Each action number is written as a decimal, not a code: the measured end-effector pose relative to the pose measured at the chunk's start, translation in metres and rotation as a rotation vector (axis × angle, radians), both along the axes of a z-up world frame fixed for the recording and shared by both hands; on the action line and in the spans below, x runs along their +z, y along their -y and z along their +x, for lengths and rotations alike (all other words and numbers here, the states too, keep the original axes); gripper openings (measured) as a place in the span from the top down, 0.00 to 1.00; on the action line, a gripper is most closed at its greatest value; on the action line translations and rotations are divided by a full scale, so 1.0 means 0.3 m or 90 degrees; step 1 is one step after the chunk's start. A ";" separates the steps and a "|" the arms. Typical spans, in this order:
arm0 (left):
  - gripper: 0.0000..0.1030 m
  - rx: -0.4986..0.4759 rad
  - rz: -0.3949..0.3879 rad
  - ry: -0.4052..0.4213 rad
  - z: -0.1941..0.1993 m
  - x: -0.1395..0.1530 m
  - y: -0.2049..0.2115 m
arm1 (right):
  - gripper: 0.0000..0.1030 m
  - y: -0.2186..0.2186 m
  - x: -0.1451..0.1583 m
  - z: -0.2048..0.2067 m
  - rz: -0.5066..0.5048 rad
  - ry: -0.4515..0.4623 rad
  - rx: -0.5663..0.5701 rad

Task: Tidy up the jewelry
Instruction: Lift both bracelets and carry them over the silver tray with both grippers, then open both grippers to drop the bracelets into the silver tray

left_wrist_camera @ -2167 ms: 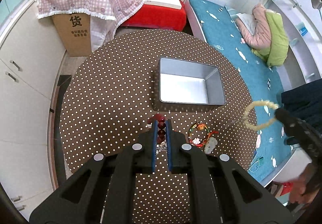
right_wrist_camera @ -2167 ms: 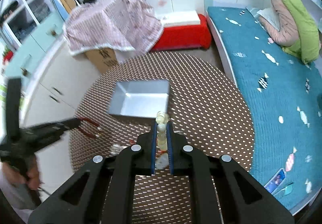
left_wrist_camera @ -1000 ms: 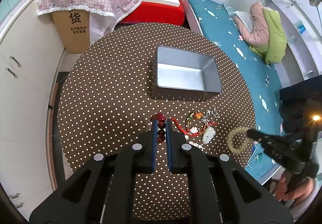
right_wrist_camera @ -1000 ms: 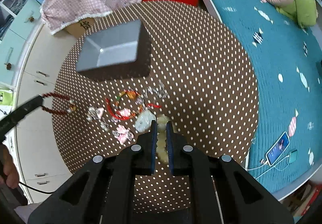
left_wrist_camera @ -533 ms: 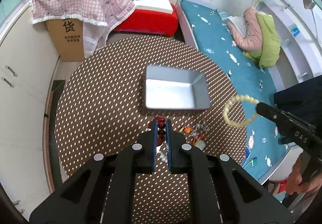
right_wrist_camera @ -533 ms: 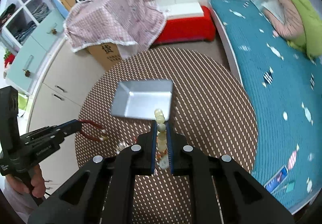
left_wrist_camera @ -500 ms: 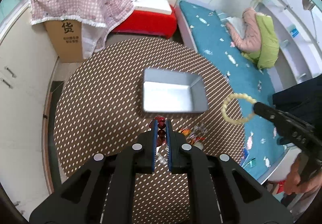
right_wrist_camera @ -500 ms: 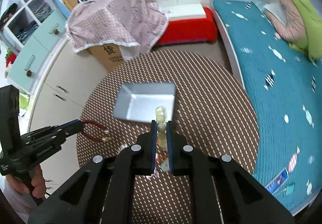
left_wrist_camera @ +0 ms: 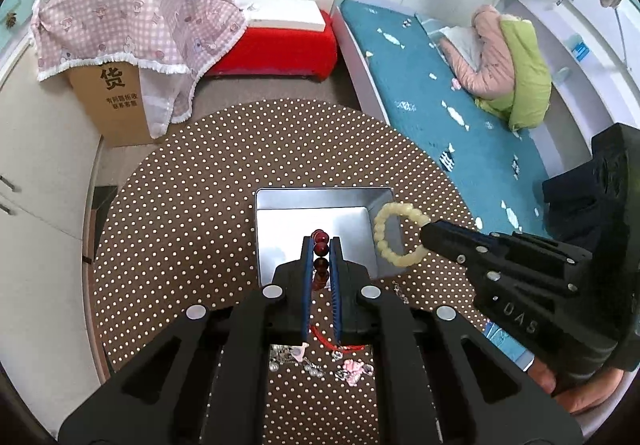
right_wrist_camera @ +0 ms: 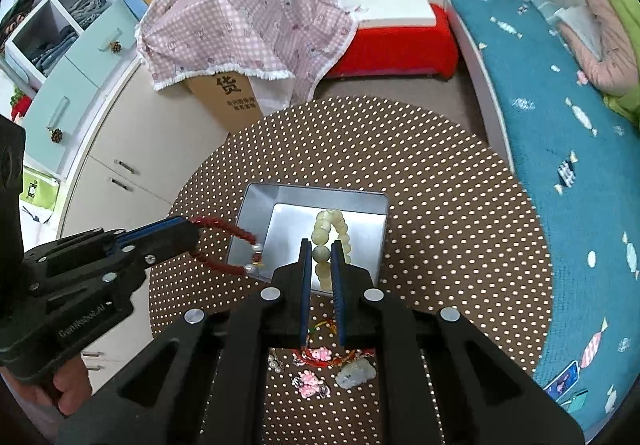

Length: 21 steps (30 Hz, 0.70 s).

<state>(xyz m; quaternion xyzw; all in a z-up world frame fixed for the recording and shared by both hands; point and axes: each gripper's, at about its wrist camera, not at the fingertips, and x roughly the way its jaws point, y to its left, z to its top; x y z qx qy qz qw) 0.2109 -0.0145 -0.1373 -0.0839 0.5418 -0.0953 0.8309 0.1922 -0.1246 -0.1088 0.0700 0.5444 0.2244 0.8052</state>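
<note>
A silver metal box (left_wrist_camera: 280, 237) (right_wrist_camera: 360, 209) sits open on the round brown dotted table (left_wrist_camera: 180, 225) (right_wrist_camera: 460, 225). My left gripper (left_wrist_camera: 321, 245) (right_wrist_camera: 196, 237) is shut on a dark red bead bracelet (left_wrist_camera: 320, 249) (right_wrist_camera: 224, 245) and holds it above the box's near left edge. My right gripper (right_wrist_camera: 321, 249) (left_wrist_camera: 426, 231) is shut on a pale cream bead bracelet (right_wrist_camera: 330, 241) (left_wrist_camera: 394, 235) and holds it over the box's near right part. More jewelry (left_wrist_camera: 320, 363) (right_wrist_camera: 320, 365) lies on the table in front of the box, under both grippers.
A cardboard box under a pink checked cloth (left_wrist_camera: 132, 25) (right_wrist_camera: 248, 29) stands beyond the table. A red stool (left_wrist_camera: 276, 41) is behind it, a bed with teal cover (left_wrist_camera: 452, 117) (right_wrist_camera: 560, 125) to the right, white cabinets (right_wrist_camera: 120, 165) to the left.
Both grippers have moved forward toward the box, each still holding its bracelet. The cream bracelet and the red bracelet now hang over the box's near edge.
</note>
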 end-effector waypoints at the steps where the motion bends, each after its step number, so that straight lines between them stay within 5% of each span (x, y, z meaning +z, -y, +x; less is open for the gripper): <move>1: 0.92 -0.001 0.000 -0.005 0.007 -0.015 0.001 | 0.92 -0.008 -0.017 0.010 0.000 -0.007 0.003; 6: 0.86 0.002 0.022 -0.020 0.054 -0.066 0.003 | 0.88 -0.031 -0.051 0.044 0.003 -0.026 0.012; 7: 0.70 0.004 0.029 -0.025 0.059 -0.073 0.001 | 0.85 -0.031 -0.052 0.045 0.001 -0.028 0.012; 8: 0.64 0.007 0.027 -0.027 0.062 -0.079 -0.003 | 0.80 -0.032 -0.051 0.048 0.003 -0.029 0.013; 10: 0.64 0.010 0.016 -0.028 0.061 -0.083 -0.013 | 0.62 -0.032 -0.045 0.049 0.000 -0.025 0.009; 21: 0.64 0.025 0.021 -0.025 0.000 -0.067 -0.045 | 0.60 -0.016 -0.026 0.026 -0.012 -0.021 -0.004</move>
